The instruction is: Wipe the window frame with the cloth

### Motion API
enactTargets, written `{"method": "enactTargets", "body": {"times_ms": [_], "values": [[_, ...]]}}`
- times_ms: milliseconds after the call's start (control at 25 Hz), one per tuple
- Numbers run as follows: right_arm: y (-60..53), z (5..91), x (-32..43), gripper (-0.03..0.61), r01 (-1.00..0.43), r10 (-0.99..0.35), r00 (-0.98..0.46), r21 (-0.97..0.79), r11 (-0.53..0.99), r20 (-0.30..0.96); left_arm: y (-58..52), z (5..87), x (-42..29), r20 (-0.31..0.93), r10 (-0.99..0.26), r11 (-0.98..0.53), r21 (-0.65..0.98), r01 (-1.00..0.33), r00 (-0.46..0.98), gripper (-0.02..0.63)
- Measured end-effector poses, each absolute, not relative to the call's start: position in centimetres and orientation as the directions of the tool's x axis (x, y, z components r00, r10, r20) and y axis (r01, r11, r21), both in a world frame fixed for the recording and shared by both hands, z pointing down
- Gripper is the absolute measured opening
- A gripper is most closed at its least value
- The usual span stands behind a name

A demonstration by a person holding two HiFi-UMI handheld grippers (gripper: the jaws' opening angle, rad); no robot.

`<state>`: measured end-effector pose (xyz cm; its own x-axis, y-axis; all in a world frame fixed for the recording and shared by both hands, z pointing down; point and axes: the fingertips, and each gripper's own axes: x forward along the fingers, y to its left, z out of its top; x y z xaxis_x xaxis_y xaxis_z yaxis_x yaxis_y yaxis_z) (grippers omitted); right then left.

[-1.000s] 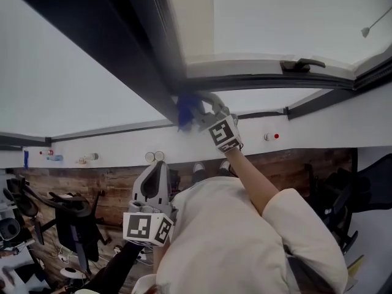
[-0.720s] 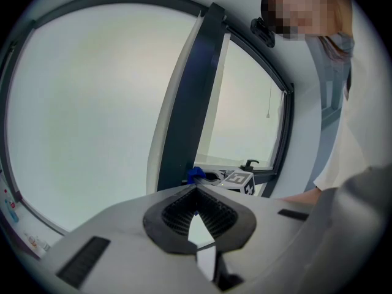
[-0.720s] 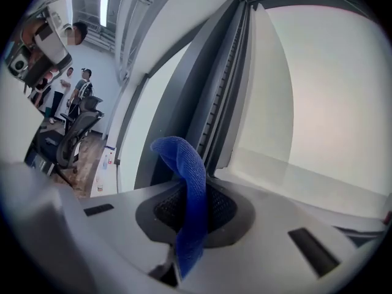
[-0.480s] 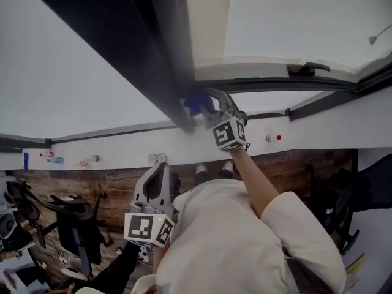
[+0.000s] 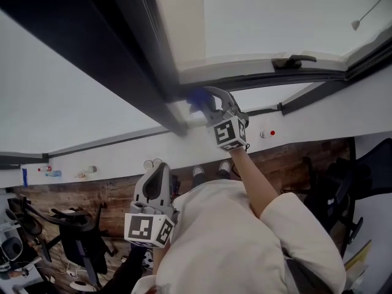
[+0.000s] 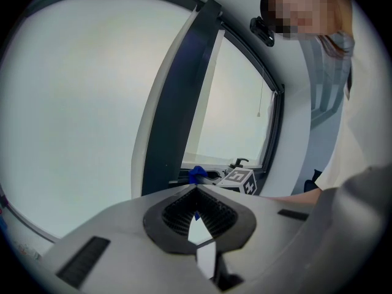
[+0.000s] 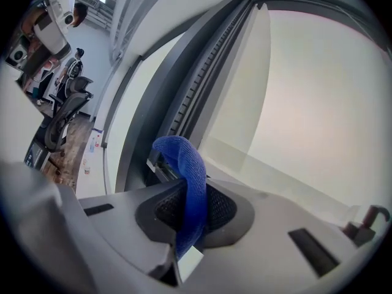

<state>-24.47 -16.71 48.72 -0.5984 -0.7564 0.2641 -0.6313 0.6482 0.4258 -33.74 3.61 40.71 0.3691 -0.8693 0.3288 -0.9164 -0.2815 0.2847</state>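
A blue cloth (image 5: 196,97) is pinched in my right gripper (image 5: 205,101), which is shut on it. The cloth is pressed at the corner where the dark upright of the window frame (image 5: 122,48) meets the lower frame bar (image 5: 275,78). In the right gripper view the cloth (image 7: 188,176) stands up out of the right gripper (image 7: 185,192), with its tip against the ribbed frame channel (image 7: 199,84). My left gripper (image 5: 160,169) hangs low beside the person's body, shut and holding nothing. From the left gripper (image 6: 196,193) I see the cloth (image 6: 196,174) far off at the frame's foot.
A window handle (image 5: 294,60) sits on the lower bar to the right of the cloth. A blind cord (image 5: 355,24) hangs at the far right. Small bottles (image 5: 86,171) stand on the white sill. Office chairs (image 5: 79,237) stand on the wood floor behind.
My right gripper has slid the cloth a little to the right, off the foot of the dark upright and along the lower bar. The left gripper has stayed put.
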Motion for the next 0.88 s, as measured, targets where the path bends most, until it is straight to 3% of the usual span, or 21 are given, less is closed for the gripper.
{"method": "enactTargets", "body": {"times_ms": [880], "values": [[-17.8, 48.4, -18.7, 0.044, -0.689, -0.766, -0.59, 0.336, 0.642, 0.255, 1.9, 40.6, -29.0, 0.309, -0.85, -0.343, 0.291, -0.893, 0.427, 0.008]]}}
